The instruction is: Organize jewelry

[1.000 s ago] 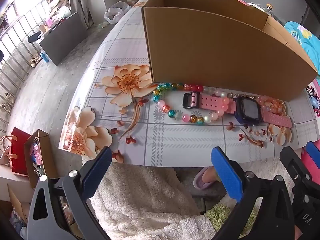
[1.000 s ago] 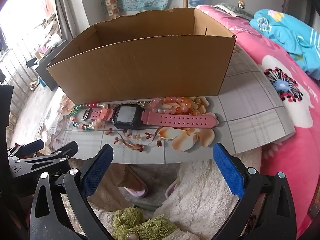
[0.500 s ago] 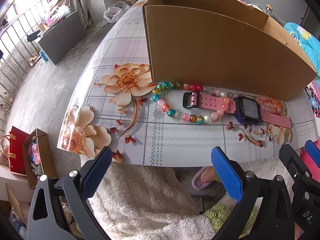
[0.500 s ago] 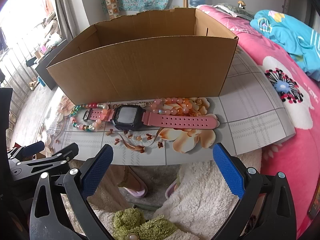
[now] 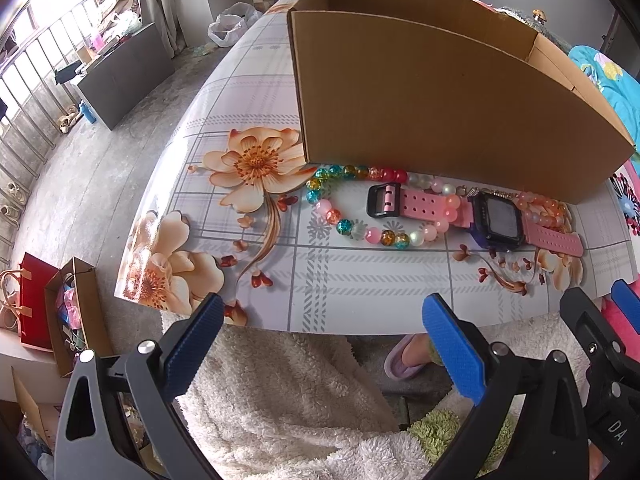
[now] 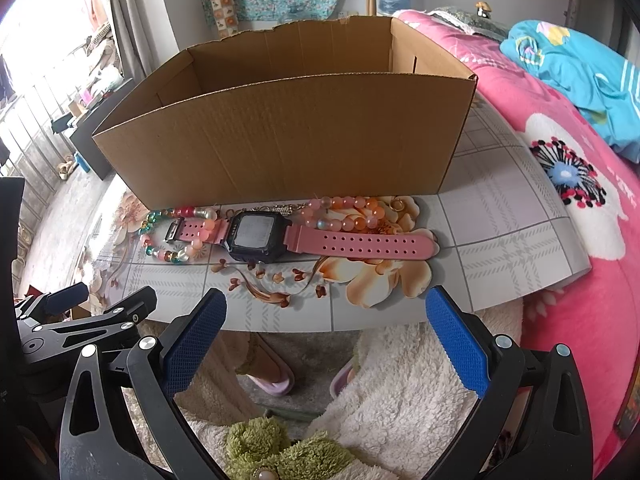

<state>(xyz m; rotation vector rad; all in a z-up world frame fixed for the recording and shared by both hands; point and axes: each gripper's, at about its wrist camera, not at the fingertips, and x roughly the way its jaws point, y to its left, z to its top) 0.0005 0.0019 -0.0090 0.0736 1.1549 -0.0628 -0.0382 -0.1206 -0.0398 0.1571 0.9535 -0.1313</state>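
Both views creep slightly closer; left gripper [image 5: 320, 340] and right gripper [image 6: 326, 330] spread wide, empty. Watch [image 6: 256, 236], multicolour bracelet [image 5: 360, 236], peach bracelet [image 6: 352, 216] lie mid-frame outside cardboard box [image 6: 288, 136]; nothing sorted yet.

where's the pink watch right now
The pink watch lies flat on the floral table, just in front of the cardboard box, its buckle end over the multicolored bead bracelet and the orange bead bracelet behind its strap.

Bright daylight pouring in from the window [image 5: 48, 20] at left, blown out white. Glare streaks the tabletop [image 6: 100, 248] on that side. Sharp focus mid-frame; heavy fisheye bend w/ dark vignette at corners.
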